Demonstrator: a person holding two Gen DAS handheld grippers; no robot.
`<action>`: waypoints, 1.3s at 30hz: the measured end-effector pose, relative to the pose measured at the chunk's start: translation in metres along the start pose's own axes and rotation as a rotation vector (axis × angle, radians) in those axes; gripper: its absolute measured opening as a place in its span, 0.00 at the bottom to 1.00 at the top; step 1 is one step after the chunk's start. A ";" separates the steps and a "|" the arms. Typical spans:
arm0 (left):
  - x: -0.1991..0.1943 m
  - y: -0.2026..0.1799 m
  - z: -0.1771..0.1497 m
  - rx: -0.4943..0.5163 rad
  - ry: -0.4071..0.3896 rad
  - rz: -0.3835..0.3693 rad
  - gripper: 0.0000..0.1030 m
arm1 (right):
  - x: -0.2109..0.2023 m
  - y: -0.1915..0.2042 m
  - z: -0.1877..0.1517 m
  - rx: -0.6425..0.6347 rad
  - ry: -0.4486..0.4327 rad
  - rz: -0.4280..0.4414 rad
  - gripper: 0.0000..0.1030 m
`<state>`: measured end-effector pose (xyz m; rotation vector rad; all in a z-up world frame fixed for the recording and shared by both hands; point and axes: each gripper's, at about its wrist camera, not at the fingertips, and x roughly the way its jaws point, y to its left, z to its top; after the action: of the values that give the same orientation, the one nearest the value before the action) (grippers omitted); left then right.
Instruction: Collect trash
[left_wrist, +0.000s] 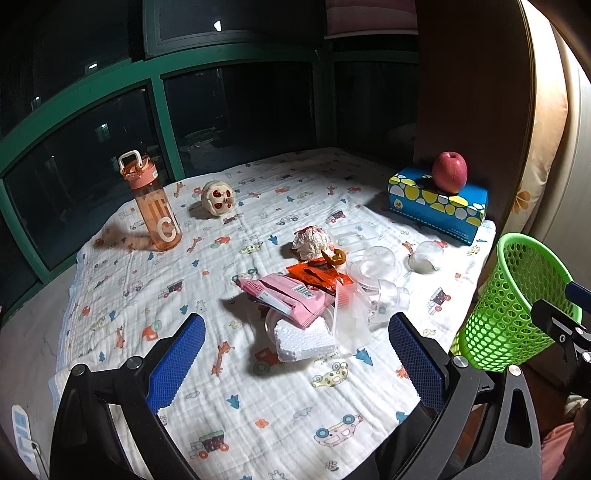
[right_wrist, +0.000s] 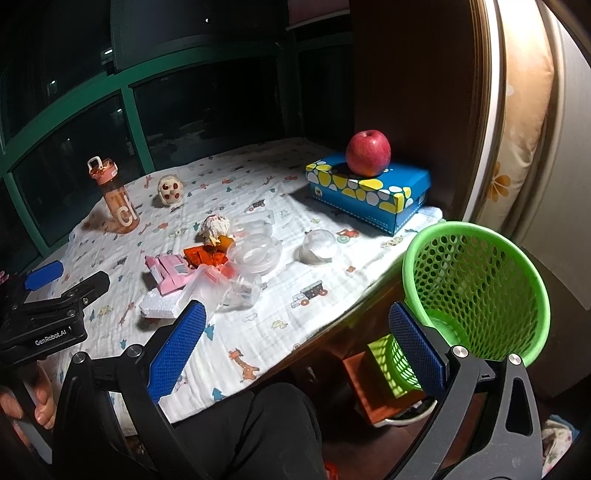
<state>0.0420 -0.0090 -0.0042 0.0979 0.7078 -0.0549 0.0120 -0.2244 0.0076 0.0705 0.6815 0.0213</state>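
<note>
**Both grippers spread wide, trash heaped mid-surface**

The left gripper (left_wrist: 295, 354) has its blue-padded jaws wide apart and holds nothing; it hangs over the near part of the surface, just short of the trash pile. The right gripper (right_wrist: 297, 347) also has its jaws wide apart and empty, out past the near right edge of the surface, its right pad just beside the green perforated plastic basket (right_wrist: 480, 280), which sits off the right edge.

The pile lies around the middle of the surface: a white foam block (left_wrist: 306, 341) nearest, a pink snack wrapper (left_wrist: 288, 299) partly over it, an orange-red wrapper (left_wrist: 317, 277) behind, clear plastic cups and lids (left_wrist: 373, 273) to the right, and a crumpled white paper ball (left_wrist: 312, 242) at the back.

The surface wears a white cloth printed with cartoon cars (left_wrist: 229, 369). Near the far left corner stands an orange transparent water bottle (left_wrist: 153, 203); a small cream skull-like toy (left_wrist: 218, 197) lies beside it. At the far right corner a red apple (left_wrist: 449, 171) rests on a blue tissue box with yellow spots (left_wrist: 436, 206).
</note>
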 end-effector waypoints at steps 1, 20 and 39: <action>0.002 -0.001 0.001 0.001 0.002 0.002 0.93 | 0.002 -0.001 0.001 -0.001 0.000 -0.002 0.95; 0.033 -0.013 0.028 -0.014 0.023 -0.020 0.93 | 0.034 -0.021 0.022 0.008 0.012 0.037 0.95; 0.059 -0.020 0.037 -0.070 0.058 0.018 0.93 | 0.065 -0.027 0.035 -0.069 0.034 0.112 0.95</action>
<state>0.1095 -0.0335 -0.0161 0.0395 0.7663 -0.0098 0.0843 -0.2502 -0.0085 0.0422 0.7097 0.1533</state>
